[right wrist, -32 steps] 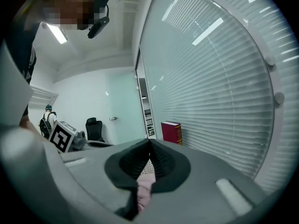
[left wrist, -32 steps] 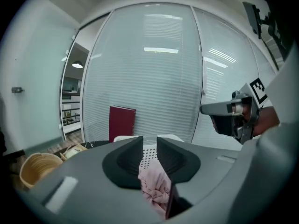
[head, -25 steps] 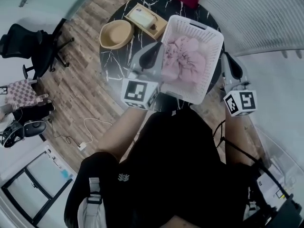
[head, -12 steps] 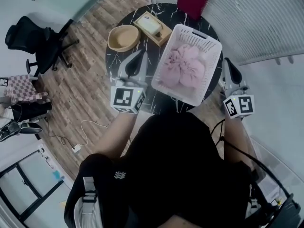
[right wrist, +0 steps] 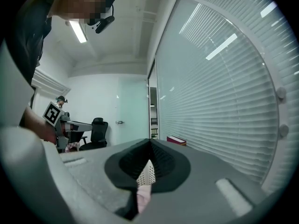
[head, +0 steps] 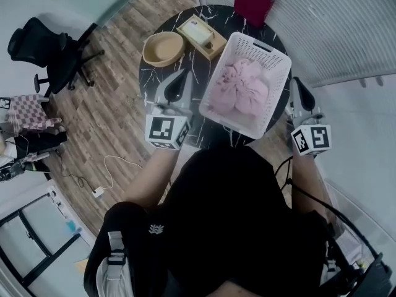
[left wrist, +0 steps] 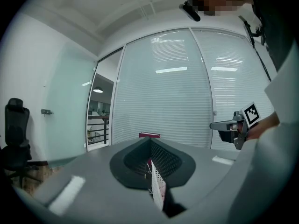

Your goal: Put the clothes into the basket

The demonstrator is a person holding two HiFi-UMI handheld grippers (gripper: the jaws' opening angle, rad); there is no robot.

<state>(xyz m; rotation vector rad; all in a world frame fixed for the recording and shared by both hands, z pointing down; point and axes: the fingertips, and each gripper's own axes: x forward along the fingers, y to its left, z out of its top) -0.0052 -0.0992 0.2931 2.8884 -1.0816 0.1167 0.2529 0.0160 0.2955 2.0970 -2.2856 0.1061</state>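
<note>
1. Pink clothes lie bunched inside the white basket, which stands on the round black table.
2. The left gripper hovers just beside the basket's left wall, its jaws pressed together on nothing.
3. The right gripper hovers by the basket's right side, its jaws likewise closed and empty.
4. A wooden bowl, a wooden tray and a red book sit beyond the basket. No loose garment shows on the table.
5. The loading step looks done. The next move seems to call only for drawing both grippers clear without nudging the basket.
</note>
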